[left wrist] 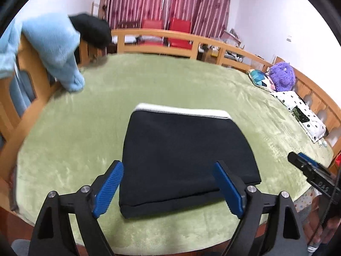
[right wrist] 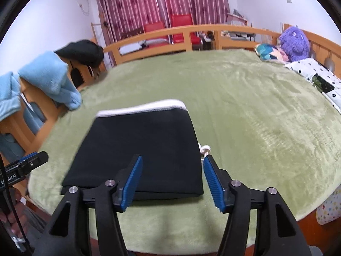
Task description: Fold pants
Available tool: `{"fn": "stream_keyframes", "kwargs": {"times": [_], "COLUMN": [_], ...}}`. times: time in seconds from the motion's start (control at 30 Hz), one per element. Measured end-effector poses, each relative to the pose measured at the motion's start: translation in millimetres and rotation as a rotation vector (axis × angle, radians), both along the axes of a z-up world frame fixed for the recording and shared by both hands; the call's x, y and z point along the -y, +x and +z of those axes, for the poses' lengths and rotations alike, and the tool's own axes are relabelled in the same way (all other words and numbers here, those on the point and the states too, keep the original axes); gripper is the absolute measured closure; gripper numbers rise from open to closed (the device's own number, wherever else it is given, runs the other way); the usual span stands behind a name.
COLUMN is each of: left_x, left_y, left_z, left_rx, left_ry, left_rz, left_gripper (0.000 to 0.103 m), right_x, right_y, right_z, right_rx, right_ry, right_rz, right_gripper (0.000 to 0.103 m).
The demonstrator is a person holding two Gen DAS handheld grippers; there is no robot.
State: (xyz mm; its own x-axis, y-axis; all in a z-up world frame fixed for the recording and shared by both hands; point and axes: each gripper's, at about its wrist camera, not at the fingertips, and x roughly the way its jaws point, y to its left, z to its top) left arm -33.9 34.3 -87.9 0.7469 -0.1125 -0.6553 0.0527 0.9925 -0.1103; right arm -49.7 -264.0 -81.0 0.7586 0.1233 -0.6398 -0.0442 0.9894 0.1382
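The black pants (left wrist: 183, 160) lie folded into a compact rectangle on the green blanket (left wrist: 149, 81), with a white waistband edge (left wrist: 181, 110) at the far side. They also show in the right wrist view (right wrist: 145, 153), where a white drawstring knot (right wrist: 205, 149) pokes out at the right edge. My left gripper (left wrist: 168, 170) is open and empty, hovering over the near edge of the pants. My right gripper (right wrist: 171, 164) is open and empty above the pants' near right corner. Each gripper shows at the edge of the other's view: the right gripper in the left wrist view (left wrist: 311, 168), the left gripper in the right wrist view (right wrist: 25, 164).
A wooden bed rail (left wrist: 162, 34) rings the bed. A light blue fleece garment (left wrist: 53, 49) and a black one (left wrist: 91, 29) hang over the left rail. A purple plush toy (left wrist: 281, 76), a patterned cushion (left wrist: 259, 77) and a white floral pillow (left wrist: 298, 108) lie at the right. Red chairs (left wrist: 179, 32) stand behind.
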Motion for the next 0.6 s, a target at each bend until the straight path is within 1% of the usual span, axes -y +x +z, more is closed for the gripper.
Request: {"fn": "stream_keyframes", "kwargs": {"times": [0.1,0.17,0.2,0.27,0.37,0.4,0.47,0.6], "left_x": [13,21,25,35,44,45,47,47], "left_y": [-13,-21,-25,-33,-41,-42,-44,-45], "left_z": [11,15,17,21,28,30,32,34], "left_rx": [0.024,0.030,0.028,0.028,0.050,0.054,0.060,0.063], "left_ry": [0.033,0.046,0.048,0.049,0.072,0.075,0.077,0.073], "left_rz": [-0.002,-0.006,-0.010,-0.024,-0.017,-0.017,-0.018,-0.009], "left_gripper": [0.015,0.014,0.011,0.011,0.009,0.007,0.007,0.006], "right_x": [2,4,6,8,8,6,4,1], "right_y": [-14,-23,-27,-33,-40,-42,-43,-44], "right_z": [18,25,27,30,34,36,36,34], "right_rx": [0.040,0.051,0.051,0.056,0.077,0.085,0.096,0.089], "right_ry": [-0.016,-0.023,-0.023,-0.029,-0.046,-0.055,-0.071,-0.085], "right_rz": [-0.007,-0.021,-0.030,-0.052,-0.057,-0.056,-0.054,-0.046], "right_gripper": [0.030,0.026,0.019,0.011,0.005,0.004,0.002,0.001]}}
